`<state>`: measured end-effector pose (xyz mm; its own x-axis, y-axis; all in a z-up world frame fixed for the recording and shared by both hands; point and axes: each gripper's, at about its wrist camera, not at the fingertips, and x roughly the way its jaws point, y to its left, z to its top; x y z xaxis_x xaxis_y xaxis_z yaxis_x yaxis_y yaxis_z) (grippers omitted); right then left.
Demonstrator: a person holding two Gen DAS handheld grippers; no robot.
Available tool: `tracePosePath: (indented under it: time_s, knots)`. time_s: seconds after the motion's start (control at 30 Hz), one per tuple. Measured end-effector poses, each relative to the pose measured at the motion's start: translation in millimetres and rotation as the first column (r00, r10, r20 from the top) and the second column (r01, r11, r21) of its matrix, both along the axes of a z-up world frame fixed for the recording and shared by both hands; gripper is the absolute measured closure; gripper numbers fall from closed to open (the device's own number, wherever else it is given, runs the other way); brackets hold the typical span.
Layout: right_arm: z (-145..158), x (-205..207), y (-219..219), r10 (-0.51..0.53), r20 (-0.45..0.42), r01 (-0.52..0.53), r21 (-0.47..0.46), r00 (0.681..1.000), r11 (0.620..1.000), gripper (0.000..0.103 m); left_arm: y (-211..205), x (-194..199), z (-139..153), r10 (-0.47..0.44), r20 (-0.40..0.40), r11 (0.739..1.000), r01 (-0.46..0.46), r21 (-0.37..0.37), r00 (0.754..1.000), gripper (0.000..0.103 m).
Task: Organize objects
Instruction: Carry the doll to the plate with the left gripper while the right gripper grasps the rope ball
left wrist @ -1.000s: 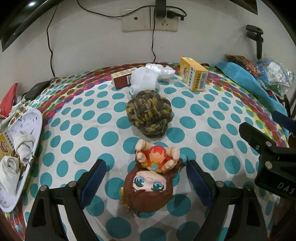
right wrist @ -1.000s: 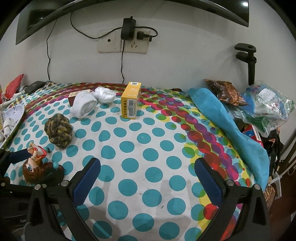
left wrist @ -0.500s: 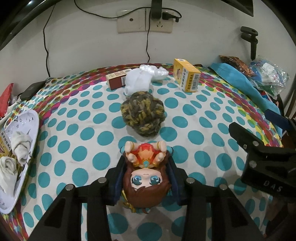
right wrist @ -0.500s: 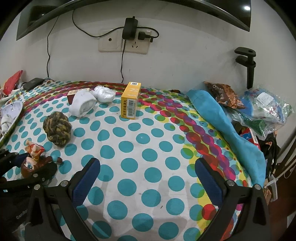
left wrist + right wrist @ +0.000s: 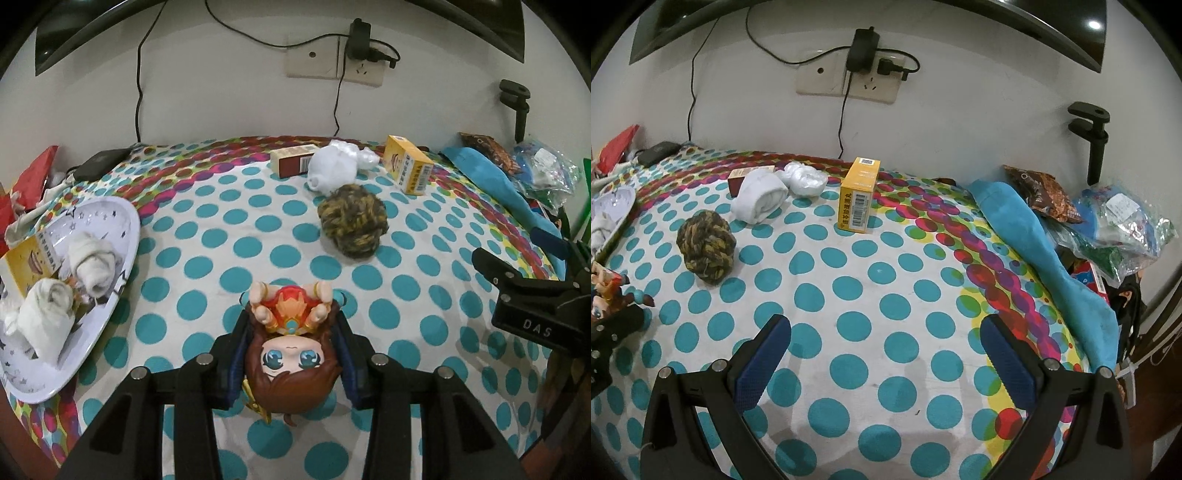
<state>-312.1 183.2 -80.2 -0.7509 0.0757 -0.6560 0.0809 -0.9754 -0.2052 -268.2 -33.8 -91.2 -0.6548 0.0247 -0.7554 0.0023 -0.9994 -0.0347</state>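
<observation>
The figurine is sitting clamped between the left gripper's blue fingers, which are pressing on both sides of its brown-haired head; its face is showing to the camera and its red crown and raised hands are pointing away, toward the wall. The fingers closed on it within the last second. It is lying low over the dotted surface, near the front edge; whether it is touching the cloth cannot be told.

Just beyond it a rope ball is resting, and behind that a white roll, a red-brown box and a yellow box are standing near the wall. At the left a white tray is carrying two rolled cloths and another yellow box.

The right gripper is hovering over the bare dotted cloth with its fingers spread wide and nothing between them. From its view the figurine is showing at the far left edge, the rope ball further back, and a blue cloth is lying along the right side.
</observation>
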Motion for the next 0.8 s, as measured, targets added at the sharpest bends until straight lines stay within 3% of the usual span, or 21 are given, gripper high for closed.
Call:
tracePosePath:
  time_s: [0.23,0.4,0.6,0.8]
  knots:
    - [-6,0,-22,0.102,0.041,-0.104,0.047,0.994,0.993,0.001,-19,28,5,0.035,0.001,0.999,-0.035,0.013,0.999,0.061]
    - [2,9,-43,0.200,-0.003,-0.200,0.006,0.980,0.980,0.001,-41,56,17,0.068,-0.020,0.997,-0.067,0.043,0.998,0.061]
    - [8,5,-89,0.232,-0.018,-0.233,-0.023,0.973,0.972,0.001,-73,84,25,0.108,-0.035,0.990,-0.104,0.093,0.994,0.061]
    - [8,-9,-120,0.239,-0.020,-0.240,-0.040,0.971,0.970,0.001,-95,107,31,0.139,-0.068,0.988,-0.134,0.077,0.988,0.061]
